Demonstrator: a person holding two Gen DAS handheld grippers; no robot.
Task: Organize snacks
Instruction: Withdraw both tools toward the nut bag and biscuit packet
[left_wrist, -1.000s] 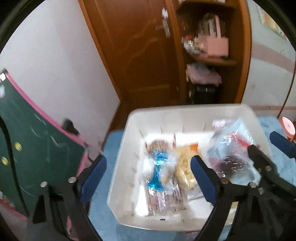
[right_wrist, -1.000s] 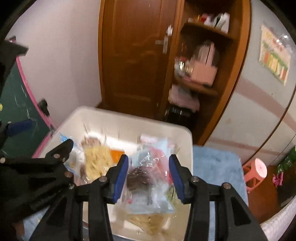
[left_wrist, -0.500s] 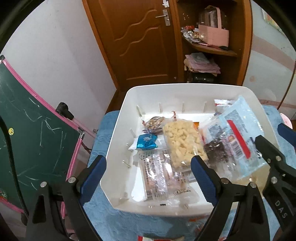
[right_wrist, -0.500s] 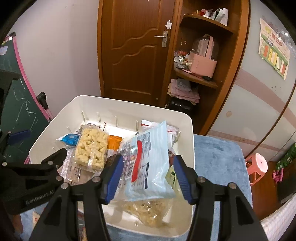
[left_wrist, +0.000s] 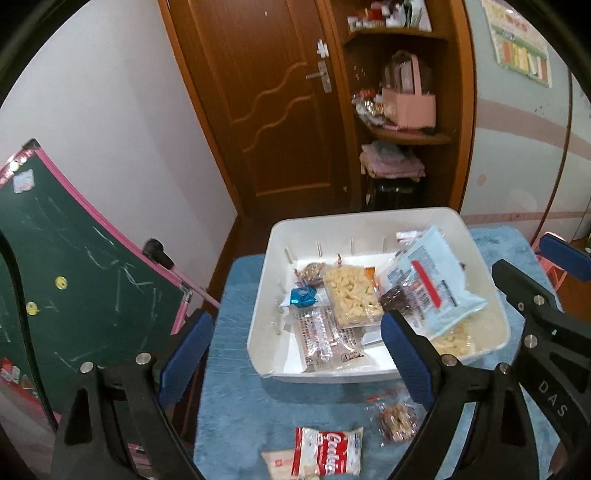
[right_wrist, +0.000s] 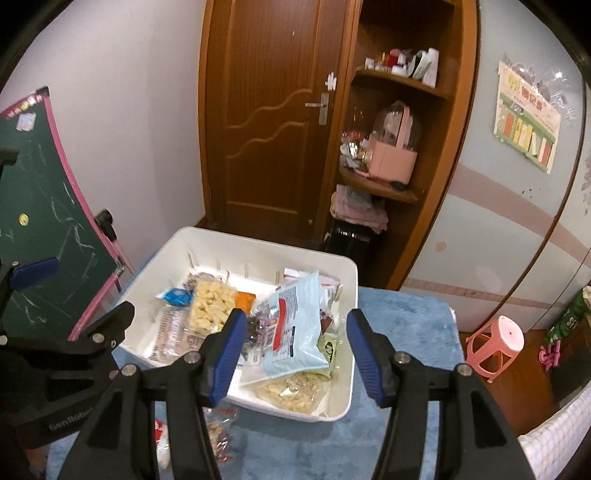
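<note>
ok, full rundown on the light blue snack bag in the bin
The light blue snack bag is a glossy plastic pouch with a white printed label panel and a red stripe, its print too small to read. It lies tilted in the right part of the white bin, atop other packets, overlapping a dark-filled pack on its left. Neither gripper touches it.

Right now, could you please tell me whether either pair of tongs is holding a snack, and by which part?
Nothing is held. The left tongs and right tongs are open above the white plastic bin; the pale blue snack packet lies inside it.

Left gripper (left_wrist: 295, 350) jaws wide, right gripper (right_wrist: 297, 356) seemingly empty
</note>
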